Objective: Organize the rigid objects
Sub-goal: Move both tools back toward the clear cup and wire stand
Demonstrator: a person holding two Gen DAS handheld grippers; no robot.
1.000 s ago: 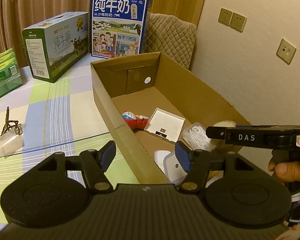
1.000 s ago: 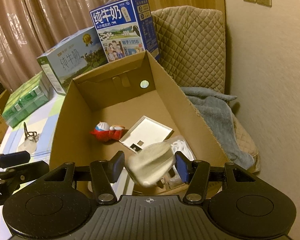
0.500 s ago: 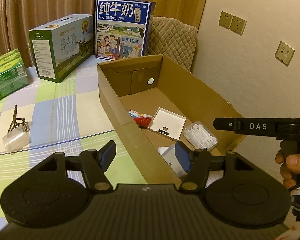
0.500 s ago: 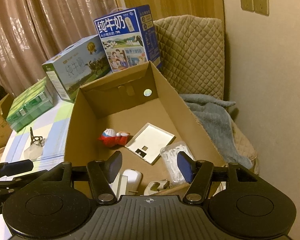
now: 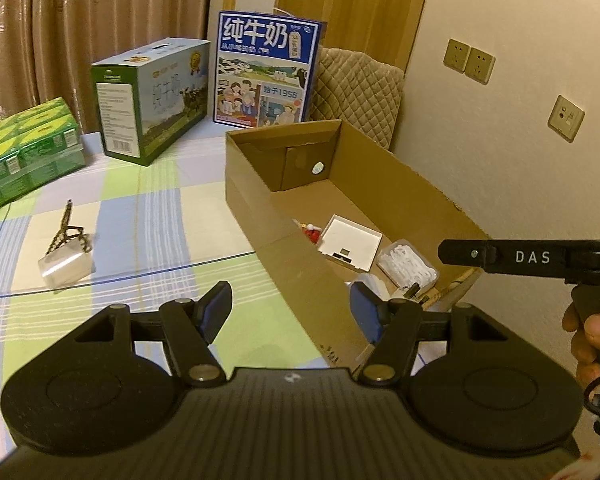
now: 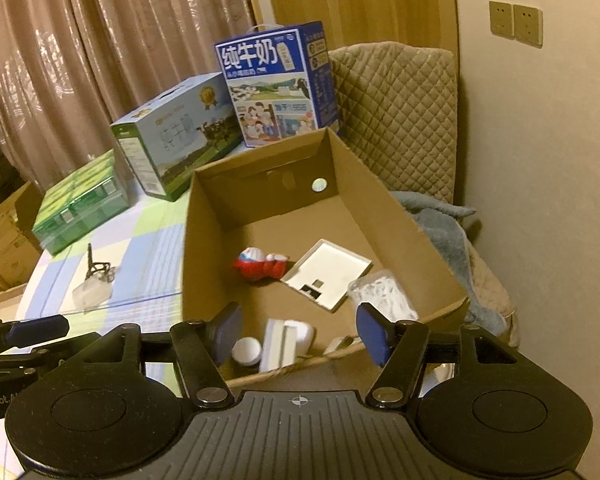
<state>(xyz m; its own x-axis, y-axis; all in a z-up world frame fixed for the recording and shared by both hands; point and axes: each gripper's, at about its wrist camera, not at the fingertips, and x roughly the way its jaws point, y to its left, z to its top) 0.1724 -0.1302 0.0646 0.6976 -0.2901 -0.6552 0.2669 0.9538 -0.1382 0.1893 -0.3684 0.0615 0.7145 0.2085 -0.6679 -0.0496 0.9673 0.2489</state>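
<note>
Nearest, the right gripper hangs over the near end of the cardboard box, its jaws opening with nothing pressed between the pads. The left gripper is parted and empty too, above the checked tablecloth and the box's long side wall. Just under the right gripper, several white things crowd the near end of the box: a round cap and a white block are partly hidden by the fingers and the box's near rim, and what they are is hard to say. Beyond them lie a clear packet of small white pieces, a flat white tray and a red-and-white toy figure on its side. Out on the cloth, apart from the box, a small dark tower model stands on a clear base. Farther back stand a green-and-white carton, a blue milk carton and a green pack cut off at the left edge. A hand shows only at the right edge.
</note>
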